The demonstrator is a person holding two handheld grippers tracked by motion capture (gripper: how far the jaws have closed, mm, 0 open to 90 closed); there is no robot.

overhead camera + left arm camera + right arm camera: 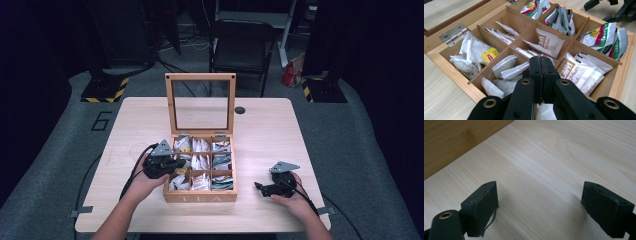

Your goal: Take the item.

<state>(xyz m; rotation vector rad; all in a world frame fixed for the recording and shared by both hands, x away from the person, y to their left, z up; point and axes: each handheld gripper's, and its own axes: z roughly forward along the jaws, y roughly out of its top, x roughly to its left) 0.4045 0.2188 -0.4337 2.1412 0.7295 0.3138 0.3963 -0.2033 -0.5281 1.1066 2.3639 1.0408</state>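
Note:
A wooden tea box (200, 197) marked TEA stands open in the middle of the table, its glass lid (200, 77) upright at the back. Its compartments hold white paper tea bags (474, 55), brown-and-white sachets (579, 72) and green-and-silver sachets (606, 37). My left gripper (177, 164) hovers over the box's left-hand compartments, and its jaws (541, 60) are pressed shut with nothing visible between them. My right gripper (261, 188) rests low over bare table to the right of the box. It stands open (540, 202) with nothing between the pads.
A black folding chair (242, 45) stands behind the table. A small black disc (240, 110) lies on the tabletop beside the lid. Stand bases with yellow-black tape (105, 90) sit on the floor at both back corners. Bare wood lies left and right of the box.

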